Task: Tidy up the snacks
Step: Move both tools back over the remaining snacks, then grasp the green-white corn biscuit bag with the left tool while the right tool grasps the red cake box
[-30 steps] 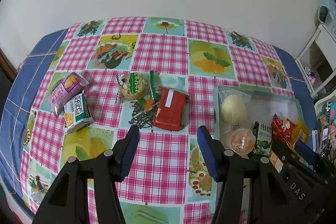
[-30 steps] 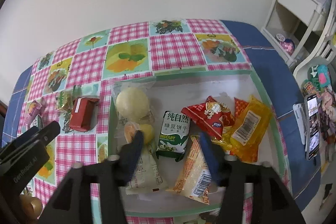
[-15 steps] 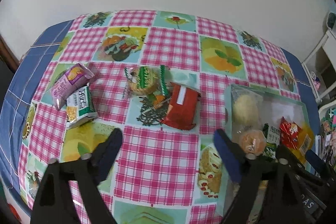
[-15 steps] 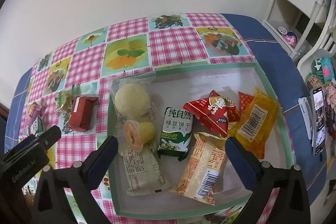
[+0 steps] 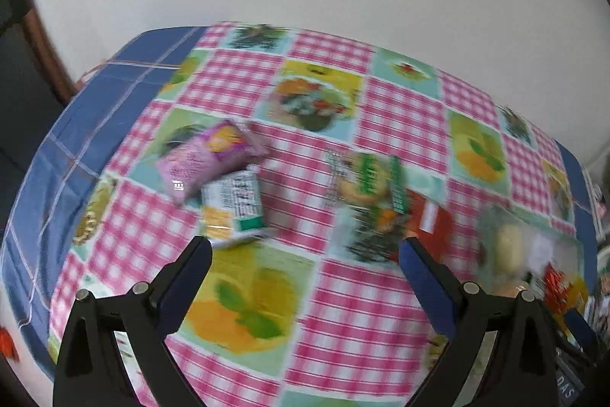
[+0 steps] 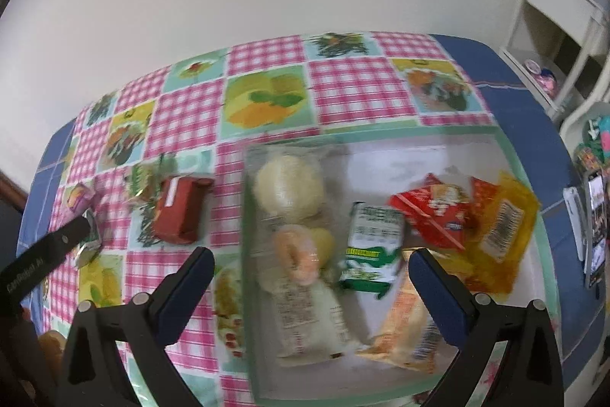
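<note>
Worktop [image 6: 343, 90] in checked cloth carries everything. Tray [image 6: 532, 174] on its right side holds most snacks: a bun [image 6: 288, 188], green biscuits [image 6: 371, 243], red [image 6: 431, 212] and yellow [image 6: 499, 235] packets. Left of it lie a red pack [image 5: 432, 216], purple bag [image 5: 206, 155] and green-white box [image 5: 234, 207]. Left gripper [image 5: 305, 250] and right gripper [image 6: 310, 258] hover, fingers wide, empty.

**Both grippers wide open, empty**

Left gripper [image 5: 305, 250]: jaws spread wide, nothing between them, blue-padded fingers [image 5: 427, 289] angled outward, view motion-blurred. Right gripper [image 6: 310, 260]: jaws equally wide, nothing clamped, blue pads [image 6: 442, 296] facing inward. Right wrist view shows the left gripper's black body at lower left.
</note>
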`<move>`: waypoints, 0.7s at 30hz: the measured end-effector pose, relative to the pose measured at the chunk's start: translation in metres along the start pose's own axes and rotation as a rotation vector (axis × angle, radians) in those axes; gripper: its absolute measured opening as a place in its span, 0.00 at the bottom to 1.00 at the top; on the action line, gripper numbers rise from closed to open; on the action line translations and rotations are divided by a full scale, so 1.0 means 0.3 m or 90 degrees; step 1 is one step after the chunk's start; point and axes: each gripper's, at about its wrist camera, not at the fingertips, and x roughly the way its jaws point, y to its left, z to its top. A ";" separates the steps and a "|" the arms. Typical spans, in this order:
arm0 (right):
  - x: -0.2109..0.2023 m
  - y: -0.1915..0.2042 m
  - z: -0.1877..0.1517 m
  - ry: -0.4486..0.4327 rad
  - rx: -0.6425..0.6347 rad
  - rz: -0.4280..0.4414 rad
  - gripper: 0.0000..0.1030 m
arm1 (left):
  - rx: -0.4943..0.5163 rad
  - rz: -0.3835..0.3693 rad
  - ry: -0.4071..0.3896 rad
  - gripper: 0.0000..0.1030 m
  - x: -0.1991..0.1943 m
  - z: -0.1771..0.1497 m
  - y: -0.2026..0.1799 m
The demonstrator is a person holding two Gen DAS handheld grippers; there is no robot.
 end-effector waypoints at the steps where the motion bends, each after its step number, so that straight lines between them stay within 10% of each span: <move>1: 0.004 0.024 0.001 0.001 -0.009 0.000 1.00 | -0.008 0.005 -0.001 0.96 0.003 0.004 0.024; 10: 0.041 0.218 -0.001 0.012 -0.059 0.051 1.00 | -0.112 0.038 -0.005 0.96 0.027 0.050 0.264; 21: 0.139 0.333 0.021 0.018 -0.076 0.100 1.00 | -0.096 0.019 0.014 0.96 0.119 0.083 0.261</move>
